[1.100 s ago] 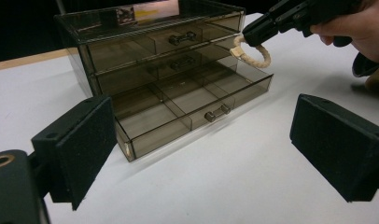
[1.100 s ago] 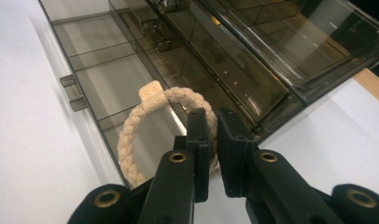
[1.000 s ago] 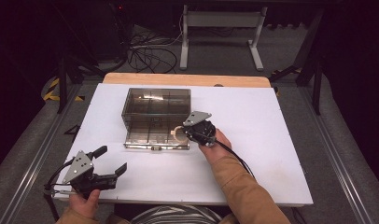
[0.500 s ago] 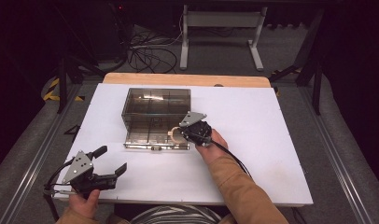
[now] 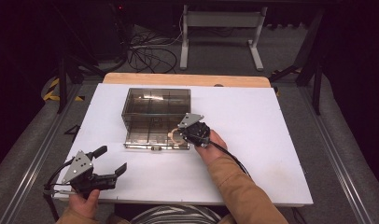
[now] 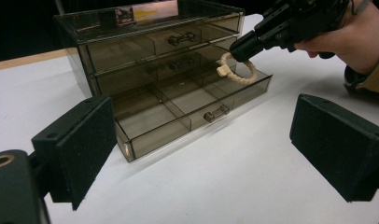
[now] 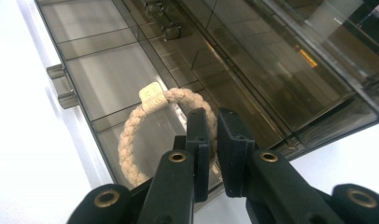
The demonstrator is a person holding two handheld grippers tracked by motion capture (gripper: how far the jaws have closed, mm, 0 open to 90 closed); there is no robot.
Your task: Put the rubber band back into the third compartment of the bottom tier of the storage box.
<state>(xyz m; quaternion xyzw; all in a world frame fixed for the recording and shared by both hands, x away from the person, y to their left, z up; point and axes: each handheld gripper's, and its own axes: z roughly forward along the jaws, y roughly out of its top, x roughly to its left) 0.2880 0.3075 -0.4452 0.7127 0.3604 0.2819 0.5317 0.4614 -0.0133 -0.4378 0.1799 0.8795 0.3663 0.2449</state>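
A smoky clear drawer box (image 5: pixel 157 100) stands mid-table with its bottom drawer (image 5: pixel 152 136) pulled out toward me. My right gripper (image 5: pixel 182 134) hangs over the drawer's right end, shut on a cream braided bracelet (image 5: pixel 172 136). In the right gripper view the jaws (image 7: pixel 214 116) pinch the bracelet (image 7: pixel 131 135), whose loop hangs above a drawer compartment (image 7: pixel 108 70). My left gripper (image 5: pixel 110 160) rests open at the table's front left, nothing between its pads (image 6: pixel 85 144). The left gripper view shows the bracelet (image 6: pixel 239 70) dangling just over the open drawer (image 6: pixel 187 112).
The white tabletop (image 5: pixel 253 121) stretches right of the box and in front of it. A wooden strip (image 5: pixel 187 79) runs along its far edge. Cables and a metal stand (image 5: pixel 220 28) lie on the dark floor beyond. The upper two drawers (image 6: pixel 178 39) are closed.
The right gripper has drifted slightly left over the open drawer with the bracelet in it. The left gripper has stayed where it was.
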